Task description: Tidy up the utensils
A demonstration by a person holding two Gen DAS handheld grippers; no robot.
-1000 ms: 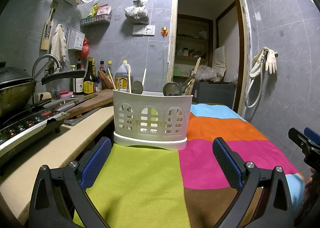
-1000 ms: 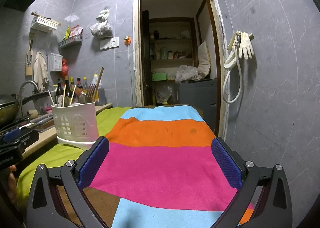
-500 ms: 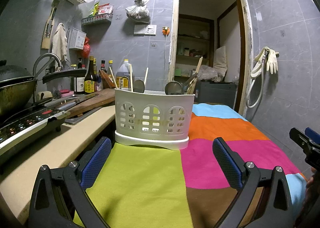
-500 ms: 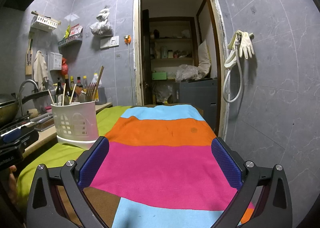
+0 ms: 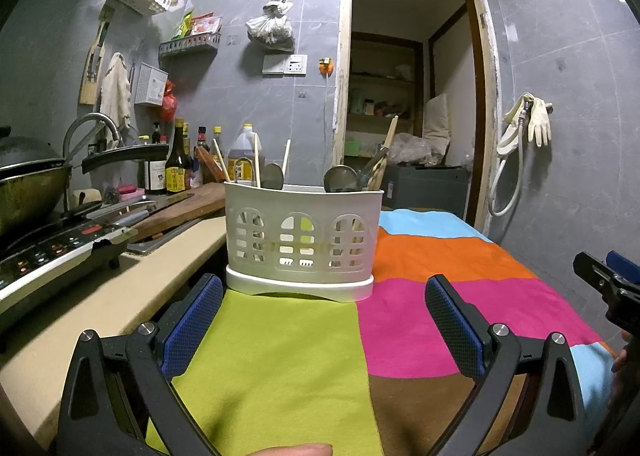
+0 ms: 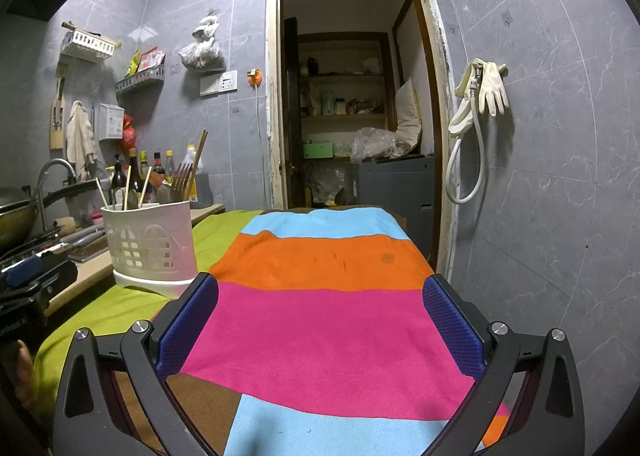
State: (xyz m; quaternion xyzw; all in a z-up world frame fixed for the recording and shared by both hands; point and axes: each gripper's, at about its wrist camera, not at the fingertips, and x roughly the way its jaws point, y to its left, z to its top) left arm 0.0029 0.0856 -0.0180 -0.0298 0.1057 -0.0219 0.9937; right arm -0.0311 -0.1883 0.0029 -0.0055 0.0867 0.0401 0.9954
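Observation:
A white slotted utensil holder [image 5: 301,240] stands on the striped cloth [image 5: 280,356], straight ahead of my left gripper [image 5: 322,320]. Chopsticks [image 5: 256,160], spoons [image 5: 340,179] and a fork stick up out of it. In the right wrist view the holder [image 6: 150,240] stands at the left, with chopsticks and a fork [image 6: 182,180] in it. My left gripper is open and empty, a short way in front of the holder. My right gripper [image 6: 320,320] is open and empty above the pink stripe [image 6: 320,320], to the right of the holder.
A counter [image 5: 100,296] at the left carries an induction cooker [image 5: 52,252], a wok [image 5: 28,188], a cutting board [image 5: 180,208] with a knife, and sauce bottles [image 5: 176,164]. An open doorway [image 5: 408,96] lies behind the table. A grey wall [image 6: 560,176] with hanging gloves borders the right.
The left wrist view has drifted slightly, so the holder sits a little right and lower in frame. Both grippers stay open and empty. The right view is almost unchanged.

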